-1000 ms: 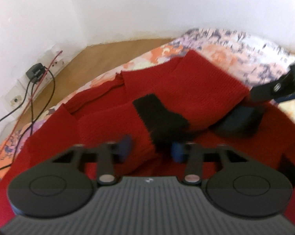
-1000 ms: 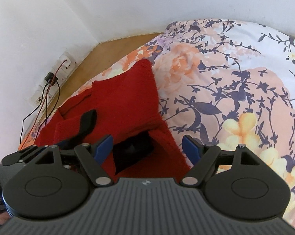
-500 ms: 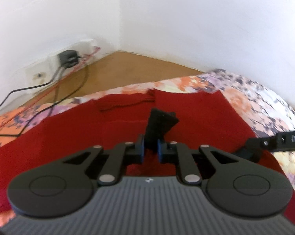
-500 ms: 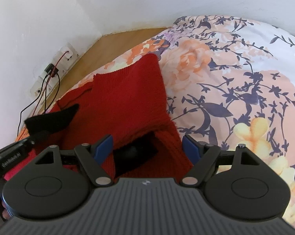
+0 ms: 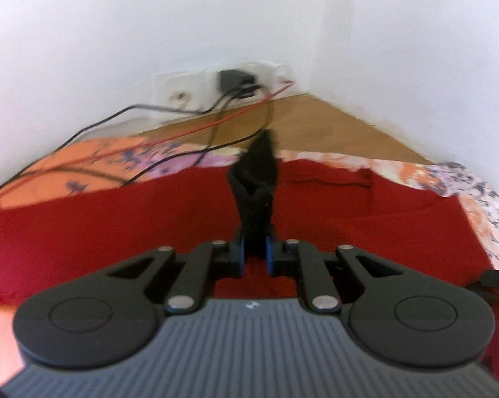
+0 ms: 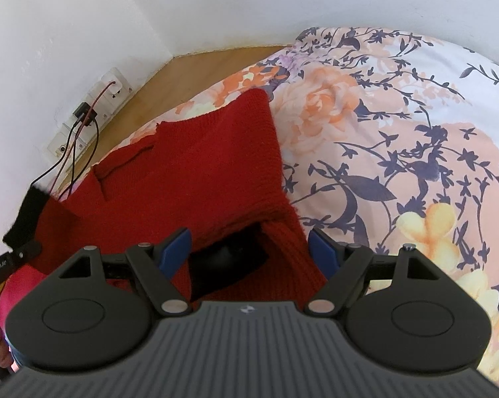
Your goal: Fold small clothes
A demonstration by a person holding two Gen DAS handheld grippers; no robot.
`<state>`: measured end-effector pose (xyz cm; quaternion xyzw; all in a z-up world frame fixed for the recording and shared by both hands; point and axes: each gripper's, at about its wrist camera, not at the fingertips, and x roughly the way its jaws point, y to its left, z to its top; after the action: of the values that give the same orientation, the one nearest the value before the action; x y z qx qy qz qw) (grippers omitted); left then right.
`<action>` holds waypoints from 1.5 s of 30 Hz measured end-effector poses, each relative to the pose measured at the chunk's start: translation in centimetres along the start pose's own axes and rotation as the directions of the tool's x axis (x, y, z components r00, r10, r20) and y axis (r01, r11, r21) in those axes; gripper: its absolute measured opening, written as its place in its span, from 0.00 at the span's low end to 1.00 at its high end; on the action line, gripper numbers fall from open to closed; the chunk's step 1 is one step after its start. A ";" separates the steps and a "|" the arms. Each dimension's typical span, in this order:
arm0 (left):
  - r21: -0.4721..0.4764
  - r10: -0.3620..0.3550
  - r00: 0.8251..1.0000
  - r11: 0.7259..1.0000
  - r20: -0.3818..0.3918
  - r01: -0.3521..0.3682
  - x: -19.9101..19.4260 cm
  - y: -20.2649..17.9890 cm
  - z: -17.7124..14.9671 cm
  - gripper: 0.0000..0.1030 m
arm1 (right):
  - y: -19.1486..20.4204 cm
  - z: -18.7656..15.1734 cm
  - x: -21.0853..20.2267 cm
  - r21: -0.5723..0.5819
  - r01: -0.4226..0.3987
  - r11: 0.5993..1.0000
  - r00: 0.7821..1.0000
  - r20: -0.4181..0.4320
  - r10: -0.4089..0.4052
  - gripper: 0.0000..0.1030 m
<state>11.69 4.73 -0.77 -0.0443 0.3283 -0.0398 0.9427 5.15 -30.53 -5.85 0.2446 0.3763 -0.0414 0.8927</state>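
White walls met a floral peach bedsheet [image 6: 398, 139]; the red knitted sweater [image 6: 209, 165] lay centre-frame; the left gripper [image 5: 253, 252] pinched its black ribbed cuff [image 5: 257, 179]; the right gripper [image 6: 249, 252] gaped wide, empty; thin hold risked the cuff slipping mid-fold.

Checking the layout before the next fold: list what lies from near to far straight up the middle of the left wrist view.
left gripper shut on the black cuff → red sweater → floral bedsheet → wooden floor → wall sockets with black charger → white wall.
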 end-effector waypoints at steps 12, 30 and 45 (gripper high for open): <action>-0.163 -0.002 0.997 0.987 -0.080 -0.011 0.4 4.9 -2.9 0.25 | 0.1 0.4 0.6 -0.027 0.003 1.000 1.000 -0.004 -0.003 0.80; -0.183 -0.016 0.999 0.983 -0.049 0.007 2.8 6.1 -1.4 0.45 | 1.6 5.6 7.1 -0.109 0.014 0.994 1.000 0.001 -0.014 0.78; -0.078 -0.001 0.999 0.997 -0.048 -0.003 4.2 4.1 -1.4 0.04 | -1.5 5.8 6.6 -0.013 0.023 1.000 0.990 0.138 -0.021 0.15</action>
<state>14.28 8.30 -4.90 -0.0800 0.3521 -0.0274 0.9321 13.22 -33.84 -7.54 0.2304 0.3168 -0.0650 0.9178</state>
